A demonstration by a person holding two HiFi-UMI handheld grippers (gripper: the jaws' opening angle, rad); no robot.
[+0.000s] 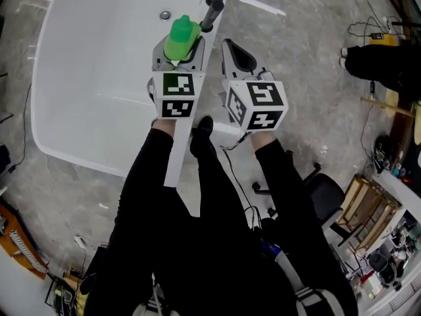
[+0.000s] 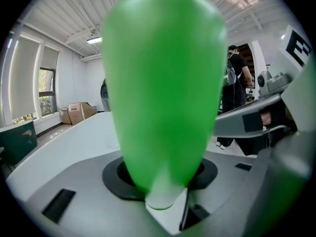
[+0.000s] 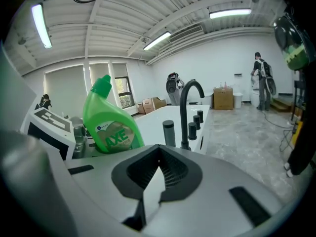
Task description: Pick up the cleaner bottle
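Left tongs (image 1: 180, 50): clamping the green cleaner bottle (image 1: 181, 37), standing fairly wide around its body.
Right tongs (image 1: 231, 49): hanging just beside the left pair, tips drawn together, clasping nothing.
Bottle's place: sitting in the left tongs with the cap pointing up and away, tilting a little, label facing the right tongs; seeming to be hanging clear above the white tub (image 1: 92, 78).
Step in hand: judging by the firm hold and the gap below, doing the lift itself, with the pick-up looking nearly done.
Next move: calling for keeping steady pressure, holding the bottle upright, and steering clear of the black faucet (image 1: 214, 5) standing just beyond the tongs at the tub's rim.
Farther off: grey floor (image 1: 309, 64) stretching out, cardboard boxes (image 3: 223, 98) and a person (image 3: 260, 80) standing across the room.
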